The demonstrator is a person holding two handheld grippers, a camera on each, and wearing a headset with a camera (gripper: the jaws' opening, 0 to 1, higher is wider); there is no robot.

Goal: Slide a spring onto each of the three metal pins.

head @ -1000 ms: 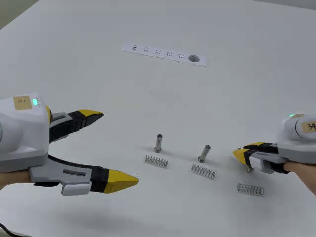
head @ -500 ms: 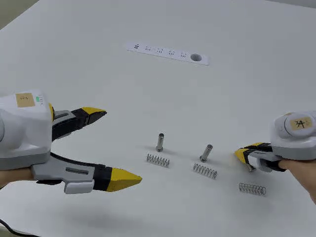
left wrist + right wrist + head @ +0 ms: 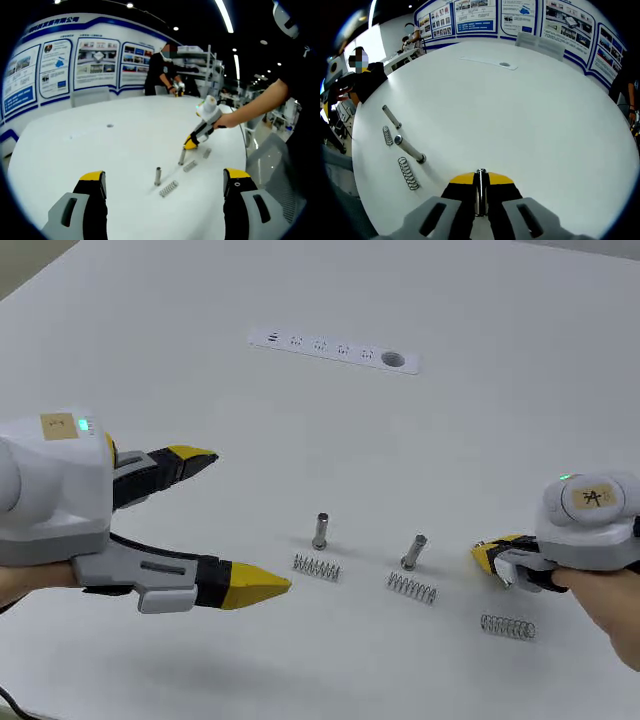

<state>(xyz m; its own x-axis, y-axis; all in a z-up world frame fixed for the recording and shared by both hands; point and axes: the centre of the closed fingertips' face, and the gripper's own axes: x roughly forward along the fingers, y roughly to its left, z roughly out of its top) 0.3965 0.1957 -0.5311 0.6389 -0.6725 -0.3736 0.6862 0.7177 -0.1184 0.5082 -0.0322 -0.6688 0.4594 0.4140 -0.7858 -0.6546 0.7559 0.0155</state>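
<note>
And the right hand-held gripper [image 3: 497,558] is clamping a pin [image 3: 480,192] in narrow jaws, low over the tabletop [image 3: 450,440]. A spring [image 3: 507,626] is lying just beside that gripper. Farther from it, a near pin [image 3: 414,551] and a far pin [image 3: 321,530] are standing, each with a spring alongside. The left hand-held gripper [image 3: 243,522], farthest off, is gaping wide and carrying nothing. Threading looks to be just starting. Next, probably, the left one needs to be fetching that spring and lining it up on the pin's end.
</note>
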